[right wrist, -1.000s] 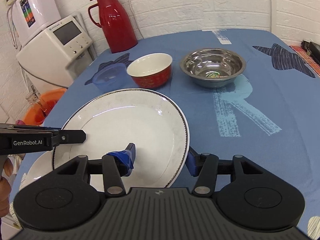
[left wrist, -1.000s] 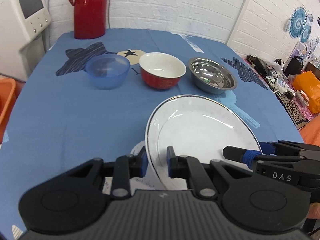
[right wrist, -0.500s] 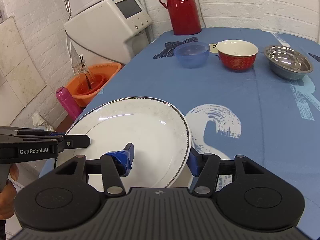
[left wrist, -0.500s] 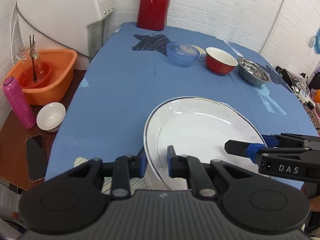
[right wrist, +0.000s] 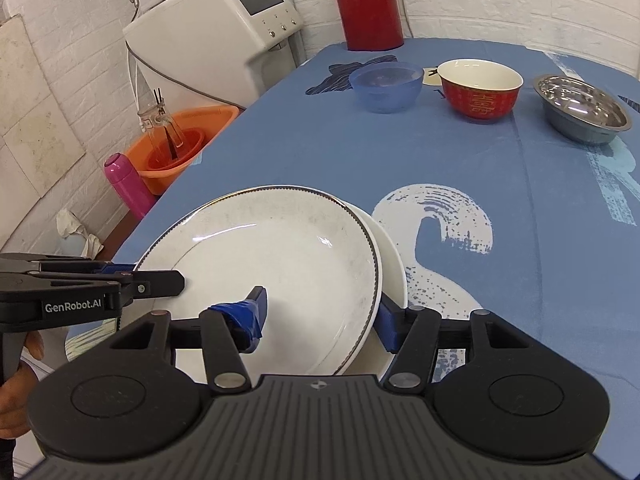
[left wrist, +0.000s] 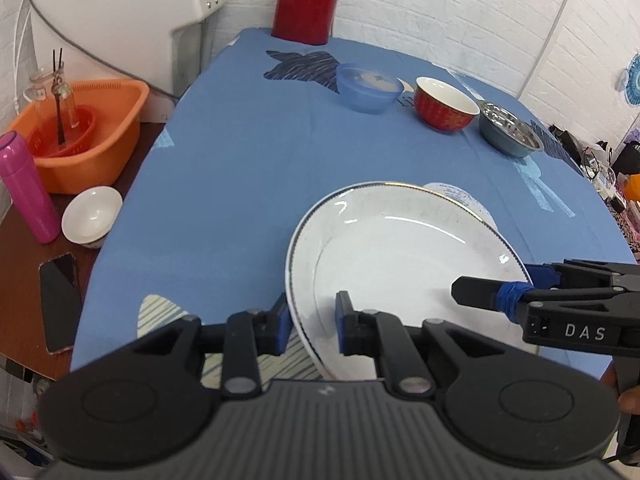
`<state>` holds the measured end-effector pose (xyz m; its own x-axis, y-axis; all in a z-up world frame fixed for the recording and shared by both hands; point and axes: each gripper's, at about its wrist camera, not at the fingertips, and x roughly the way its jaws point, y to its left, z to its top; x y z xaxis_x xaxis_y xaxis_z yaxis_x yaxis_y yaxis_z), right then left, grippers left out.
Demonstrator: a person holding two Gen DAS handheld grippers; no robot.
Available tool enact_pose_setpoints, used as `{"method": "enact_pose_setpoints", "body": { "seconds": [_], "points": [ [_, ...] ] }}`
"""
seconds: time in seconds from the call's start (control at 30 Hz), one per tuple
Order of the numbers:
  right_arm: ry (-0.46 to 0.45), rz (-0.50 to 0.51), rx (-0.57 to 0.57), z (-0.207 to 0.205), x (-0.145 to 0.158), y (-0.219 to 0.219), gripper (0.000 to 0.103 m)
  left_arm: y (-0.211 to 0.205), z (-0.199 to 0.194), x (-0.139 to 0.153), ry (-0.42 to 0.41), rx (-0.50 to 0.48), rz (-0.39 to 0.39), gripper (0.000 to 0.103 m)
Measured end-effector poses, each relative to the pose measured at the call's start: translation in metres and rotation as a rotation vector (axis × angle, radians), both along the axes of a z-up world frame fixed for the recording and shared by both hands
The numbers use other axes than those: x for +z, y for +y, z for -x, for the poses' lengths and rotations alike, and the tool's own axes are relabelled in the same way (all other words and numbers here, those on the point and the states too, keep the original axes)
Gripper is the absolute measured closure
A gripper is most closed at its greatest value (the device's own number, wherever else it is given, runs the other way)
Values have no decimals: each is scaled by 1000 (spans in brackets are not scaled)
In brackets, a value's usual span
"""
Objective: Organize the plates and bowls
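A white plate with a dark rim (left wrist: 400, 264) (right wrist: 280, 256) hangs tilted between both grippers. My left gripper (left wrist: 312, 328) is shut on its left rim and my right gripper (right wrist: 320, 316) on its right rim. Each gripper also shows in the other's view, the right gripper (left wrist: 492, 292) and the left gripper (right wrist: 160, 276). A second plain white plate (right wrist: 394, 256) lies on the blue tablecloth, peeking out under the held plate's right edge. Farther back stand a blue bowl (right wrist: 386, 84), a red bowl (right wrist: 480, 90) and a steel bowl (right wrist: 584, 108) in a row.
A red flask (right wrist: 370, 4) stands at the table's far end beside a white machine (right wrist: 224, 32). Left of the table, lower down, are an orange basin (left wrist: 80, 136), a pink bottle (left wrist: 26, 184), a small white bowl (left wrist: 92, 216) and a phone (left wrist: 58, 300).
Both grippers have carried the plate back and to the left, away from the bowls and toward the table's near-left corner. The plain plate now shows under its right edge.
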<state>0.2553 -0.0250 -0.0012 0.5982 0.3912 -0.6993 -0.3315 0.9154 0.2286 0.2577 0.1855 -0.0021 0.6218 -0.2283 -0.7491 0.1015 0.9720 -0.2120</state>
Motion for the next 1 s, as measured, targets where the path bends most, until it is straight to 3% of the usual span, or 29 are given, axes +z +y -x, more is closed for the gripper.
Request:
{"method": "enact_pose_setpoints", "body": {
  "seconds": [0.13,0.17,0.2,0.23,0.27,0.43,0.6,0.83,1.0],
  "points": [
    [-7,12,-10,1,4,1,60,3,1,1,-1,-7,17,92],
    [-11,11,-16,1,5,0,60,2,2,3,-9,-10,16,83],
    [-13,14,-20,1,7,-1,60,1,4,6,-20,-14,16,52],
    [-19,14,-24,2,9,-3,60,1,6,11,-43,-16,16,36],
    [-28,10,-28,3,11,-5,60,0,10,17,-76,-19,13,33],
    [-18,-2,-16,3,13,-10,60,-9,18,39,-147,-26,-44,33],
    [-22,-75,-40,10,18,-24,61,-15,20,45,-152,-27,-48,33],
    [-112,-60,-57,20,42,-41,60,-36,14,49,-143,-60,-14,33],
    [-133,-48,-84,22,42,-61,60,-67,15,56,-176,-105,-46,33]
  ]
}}
